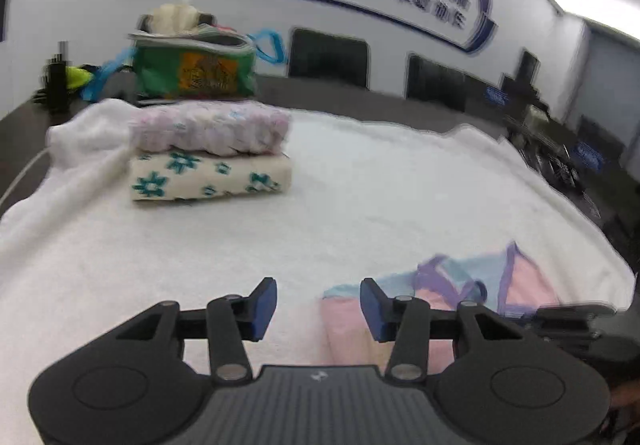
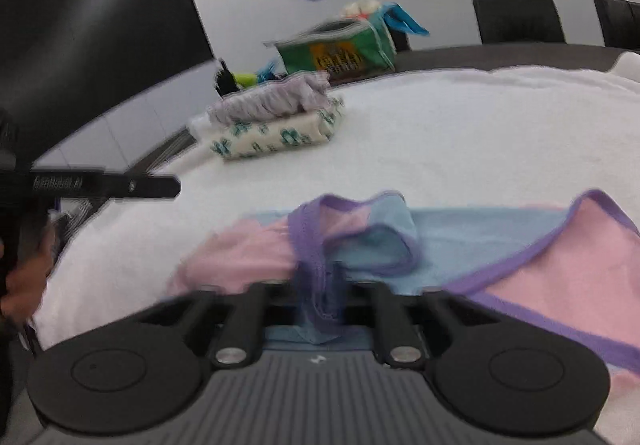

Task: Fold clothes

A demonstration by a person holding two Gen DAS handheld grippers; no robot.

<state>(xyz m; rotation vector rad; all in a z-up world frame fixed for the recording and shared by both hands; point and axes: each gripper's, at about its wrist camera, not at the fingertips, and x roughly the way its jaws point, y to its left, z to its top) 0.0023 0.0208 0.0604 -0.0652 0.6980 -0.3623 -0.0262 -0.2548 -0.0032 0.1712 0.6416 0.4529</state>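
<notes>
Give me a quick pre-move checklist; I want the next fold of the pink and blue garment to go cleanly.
1. right gripper shut on the garment's purple trim: ok.
2. left gripper open and empty, beside the garment: ok.
3. Garment flat: not ok, bunched near the grip.
4. White blanket bare ahead: ok.
5. Folded stack well apart: ok.
6. Grip depth on the trim: cannot tell, blurred.

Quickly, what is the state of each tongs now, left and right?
Left tongs: open, holding nothing, above the white blanket.
Right tongs: closed on the pink and blue garment.
</notes>
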